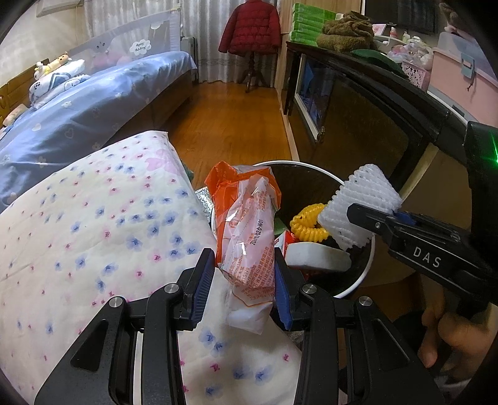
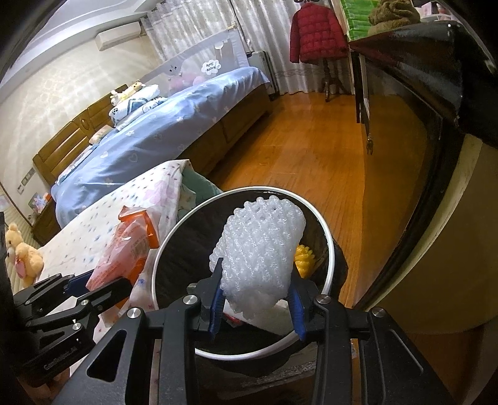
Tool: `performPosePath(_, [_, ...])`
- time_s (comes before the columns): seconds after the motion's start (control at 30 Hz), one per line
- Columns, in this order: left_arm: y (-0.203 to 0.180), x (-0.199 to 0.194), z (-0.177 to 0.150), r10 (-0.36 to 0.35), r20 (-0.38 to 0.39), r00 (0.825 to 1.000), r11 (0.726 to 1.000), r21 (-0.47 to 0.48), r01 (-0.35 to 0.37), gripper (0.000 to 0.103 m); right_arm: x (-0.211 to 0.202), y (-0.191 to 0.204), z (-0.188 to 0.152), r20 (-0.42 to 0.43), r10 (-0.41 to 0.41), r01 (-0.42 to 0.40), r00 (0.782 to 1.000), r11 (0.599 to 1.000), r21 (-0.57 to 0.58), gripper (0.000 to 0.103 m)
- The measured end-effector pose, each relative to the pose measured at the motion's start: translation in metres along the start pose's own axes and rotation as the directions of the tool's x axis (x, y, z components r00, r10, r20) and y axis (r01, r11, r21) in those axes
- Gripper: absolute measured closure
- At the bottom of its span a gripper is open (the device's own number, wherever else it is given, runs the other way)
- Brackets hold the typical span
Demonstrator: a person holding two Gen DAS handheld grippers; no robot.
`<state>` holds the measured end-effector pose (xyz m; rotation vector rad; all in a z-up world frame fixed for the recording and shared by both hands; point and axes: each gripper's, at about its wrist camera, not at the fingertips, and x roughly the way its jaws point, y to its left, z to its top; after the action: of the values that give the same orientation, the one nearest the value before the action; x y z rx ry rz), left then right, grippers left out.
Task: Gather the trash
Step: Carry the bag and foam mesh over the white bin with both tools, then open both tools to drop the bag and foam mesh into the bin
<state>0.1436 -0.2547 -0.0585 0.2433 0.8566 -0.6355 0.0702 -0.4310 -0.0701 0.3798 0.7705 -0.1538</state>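
Observation:
My left gripper (image 1: 242,280) is shut on an orange-and-white plastic wrapper (image 1: 246,224), held upright at the left edge of a round trash bin (image 1: 358,280) with a white rim and black liner. My right gripper (image 2: 256,299) is shut on a white foam fruit net (image 2: 261,258) and holds it over the bin (image 2: 174,236). In the left wrist view the right gripper (image 1: 386,215) comes in from the right with the foam net (image 1: 361,202). A yellow foam net (image 1: 308,222) and white trash (image 1: 317,255) lie inside the bin. The left gripper (image 2: 93,286) and wrapper (image 2: 127,246) show in the right wrist view.
A floral quilt (image 1: 93,224) lies left of the bin. A bed with blue cover (image 1: 87,102) stands behind it. A dark cabinet (image 1: 358,118) runs along the right. Wooden floor (image 1: 236,124) stretches ahead to a red jacket on a stand (image 1: 252,28).

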Motion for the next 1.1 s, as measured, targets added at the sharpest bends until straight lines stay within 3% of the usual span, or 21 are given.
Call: performPosePath(1.1, [-0.012,0.014,0.01,0.01,-0.016,1.0,1.0,0.017,-0.01,0.068,0.018,-0.001,0.011,-0.052,-0.006,0.003,0.999,0.999,-0.049,0.065])
